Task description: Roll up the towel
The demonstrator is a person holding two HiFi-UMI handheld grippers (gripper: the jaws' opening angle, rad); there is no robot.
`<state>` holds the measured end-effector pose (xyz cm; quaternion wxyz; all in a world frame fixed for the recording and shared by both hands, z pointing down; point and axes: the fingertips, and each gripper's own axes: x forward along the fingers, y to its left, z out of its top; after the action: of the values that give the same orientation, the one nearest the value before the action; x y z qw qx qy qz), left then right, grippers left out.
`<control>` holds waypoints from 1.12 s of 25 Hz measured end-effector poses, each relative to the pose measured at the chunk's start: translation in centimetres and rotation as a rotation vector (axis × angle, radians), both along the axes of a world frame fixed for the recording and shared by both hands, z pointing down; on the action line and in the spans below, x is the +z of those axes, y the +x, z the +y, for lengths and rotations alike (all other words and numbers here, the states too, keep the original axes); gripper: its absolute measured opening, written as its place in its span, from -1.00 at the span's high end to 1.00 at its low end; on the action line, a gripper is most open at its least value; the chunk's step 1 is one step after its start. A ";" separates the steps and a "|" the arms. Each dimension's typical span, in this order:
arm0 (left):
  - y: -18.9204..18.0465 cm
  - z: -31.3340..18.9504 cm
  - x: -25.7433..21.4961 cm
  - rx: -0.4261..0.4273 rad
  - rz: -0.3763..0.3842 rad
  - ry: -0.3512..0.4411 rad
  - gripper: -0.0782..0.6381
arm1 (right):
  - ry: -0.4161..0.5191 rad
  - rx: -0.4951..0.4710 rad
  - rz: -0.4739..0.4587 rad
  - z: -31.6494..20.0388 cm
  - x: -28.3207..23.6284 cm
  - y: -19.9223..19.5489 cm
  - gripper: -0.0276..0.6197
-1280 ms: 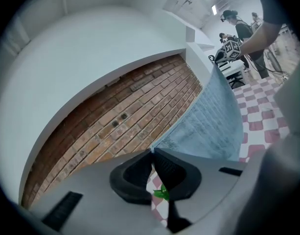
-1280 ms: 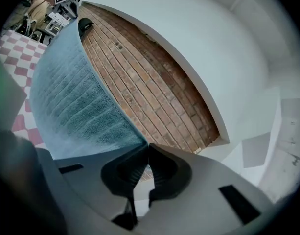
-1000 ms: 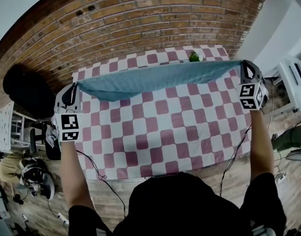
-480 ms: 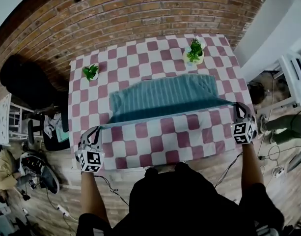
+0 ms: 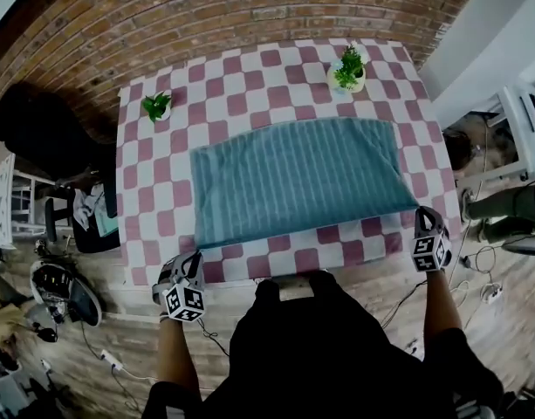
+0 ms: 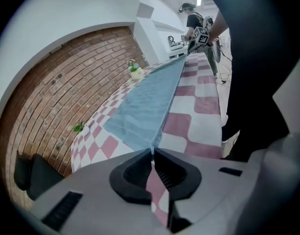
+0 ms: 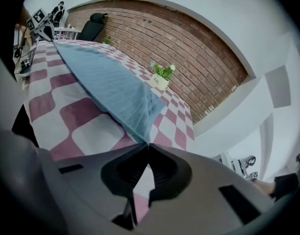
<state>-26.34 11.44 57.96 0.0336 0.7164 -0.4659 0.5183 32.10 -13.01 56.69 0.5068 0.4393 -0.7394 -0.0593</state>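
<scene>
A second ago the towel (image 5: 293,177) hung stretched in the air between the two grippers. Now it has been swung down and lies spread flat in the middle of the checked table (image 5: 276,264), with its far edge just short of the two potted plants (image 5: 347,68). The left gripper (image 5: 190,264) has its jaws pinched together on the near left corner, and the right gripper (image 5: 422,216) is clamped the same way on the near right corner. Both sit low at the table's near edge. To my eye the laying-out is done, and rolling from this near edge could start next.
</scene>
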 end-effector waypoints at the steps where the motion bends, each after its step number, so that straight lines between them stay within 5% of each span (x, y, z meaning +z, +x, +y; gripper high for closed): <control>1: 0.0 0.6 0.5 0.001 -0.007 -0.013 0.73 | -0.015 -0.001 0.005 0.7 0.4 0.1 0.90; 10: 0.3 3.8 3.3 -0.028 0.010 -0.072 0.69 | -0.082 -0.034 0.007 5.1 3.9 1.1 0.87; 12: 0.3 3.9 3.6 -0.085 0.075 -0.086 0.44 | -0.109 -0.051 -0.032 5.6 5.1 1.2 0.82; 15: -0.7 2.9 2.8 -0.175 0.200 -0.081 -0.17 | -0.137 -0.035 -0.153 6.2 5.2 0.9 0.47; 20: -2.1 -3.4 -3.5 -0.300 0.400 0.122 -0.31 | -0.082 0.134 -0.461 6.0 1.8 1.2 0.31; 24: 2.1 -12.2 -8.7 -0.154 0.459 0.250 -0.24 | -0.019 0.276 -0.648 6.1 -1.0 0.7 0.31; 28: 10.3 -21.2 -11.0 0.054 0.519 0.290 -0.09 | -0.019 0.418 -0.764 6.2 -1.0 1.7 0.31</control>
<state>-15.99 -9.79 46.91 0.0350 0.8343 -0.4918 0.2466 33.83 -6.85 55.72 0.2022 0.5650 -0.7696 0.2182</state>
